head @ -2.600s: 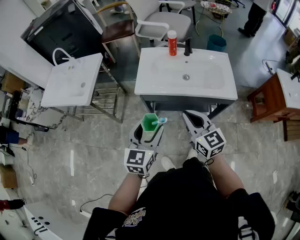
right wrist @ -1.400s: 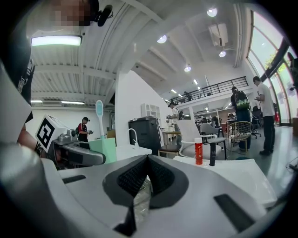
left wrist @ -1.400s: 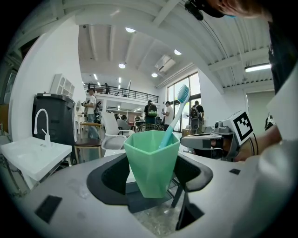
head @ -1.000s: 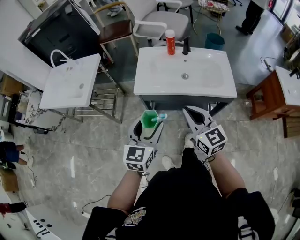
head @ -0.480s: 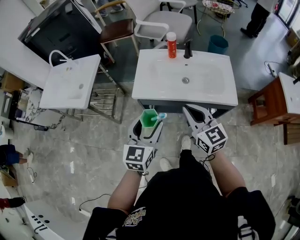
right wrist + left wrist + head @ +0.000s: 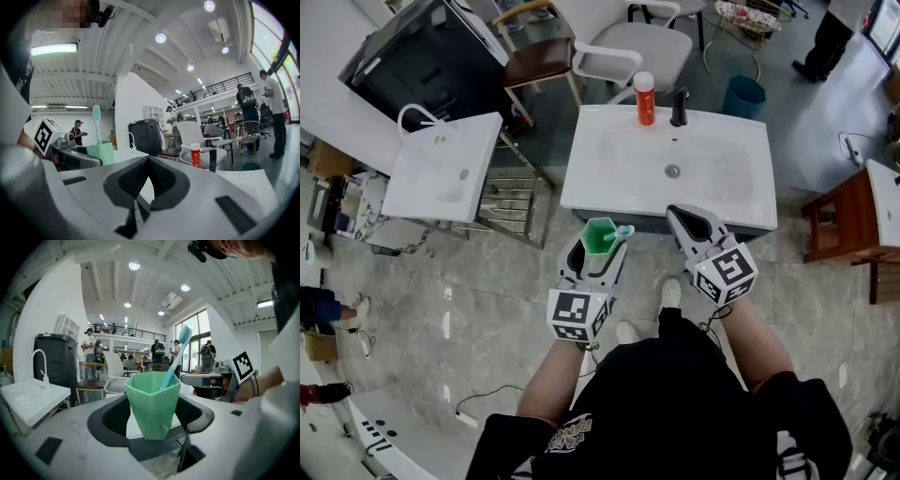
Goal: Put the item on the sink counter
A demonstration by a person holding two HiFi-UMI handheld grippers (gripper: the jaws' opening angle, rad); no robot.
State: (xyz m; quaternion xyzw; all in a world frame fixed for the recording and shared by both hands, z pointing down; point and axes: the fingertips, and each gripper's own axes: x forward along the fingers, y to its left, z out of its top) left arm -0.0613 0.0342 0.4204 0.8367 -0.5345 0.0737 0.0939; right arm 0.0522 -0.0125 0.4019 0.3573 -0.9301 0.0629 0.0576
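A green cup [image 6: 600,236] with a light-blue toothbrush [image 6: 623,231] standing in it is held upright in my left gripper [image 6: 595,246], which is shut on the cup's sides. In the left gripper view the cup [image 6: 153,404] fills the middle and the toothbrush [image 6: 177,352] leans to the right. The cup hangs just short of the front edge of the white sink counter [image 6: 581,178]. My right gripper [image 6: 694,223] is shut and empty, its tips over the counter's front edge. In the right gripper view the cup [image 6: 99,152] shows at the left.
On the counter's back edge stand a red bottle [image 6: 645,98] and a black faucet [image 6: 679,106]. To the left sit a second white basin [image 6: 441,164] and a metal rack [image 6: 506,202]. A wooden stool [image 6: 839,220] is at the right, with chairs [image 6: 637,47] and a teal bin [image 6: 742,96] behind.
The sink counter has come closer; both grippers now reach its front edge. The left gripper still holds the cup, and the right stays shut.
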